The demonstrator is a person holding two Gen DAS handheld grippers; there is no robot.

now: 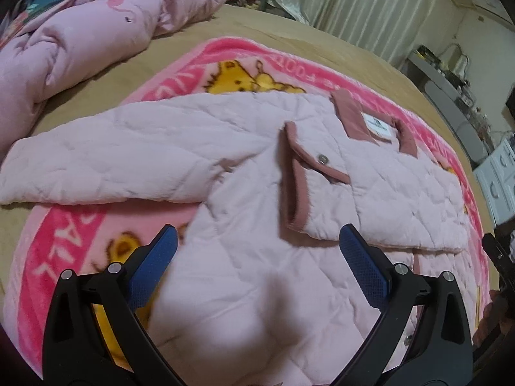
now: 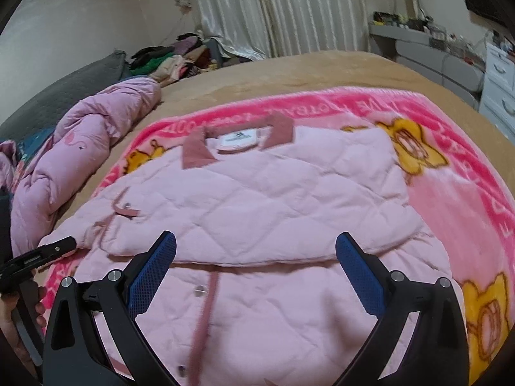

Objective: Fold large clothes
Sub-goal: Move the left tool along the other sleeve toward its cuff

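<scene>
A pale pink quilted jacket (image 1: pixel 244 148) (image 2: pixel 276 193) with a dusty-rose collar (image 1: pixel 349 109) (image 2: pixel 196 154) lies front up on a pink cartoon blanket (image 1: pixel 64 225) (image 2: pixel 450 193). One sleeve (image 1: pixel 386 199) is folded across the chest, its rose cuff (image 1: pixel 293 173) near the middle. The other sleeve (image 1: pixel 96 160) stretches out flat to the left. My left gripper (image 1: pixel 257 238) hovers open over the jacket's lower front, nothing between its blue pads. My right gripper (image 2: pixel 256 241) is open too, above the folded sleeve and the button placket (image 2: pixel 206 296). Each gripper shows at the edge of the other's view.
A bunched pink duvet (image 1: pixel 80 41) (image 2: pixel 74 160) lies at the left on the tan bed cover (image 1: pixel 289 35) (image 2: pixel 289 67). Beyond the bed are a clothes pile (image 2: pixel 173 54), curtains (image 2: pixel 273 9), a grey shelf (image 2: pixel 428 45) and white drawers (image 2: pixel 499 80). A hand (image 2: pixel 13 321) shows at the lower left.
</scene>
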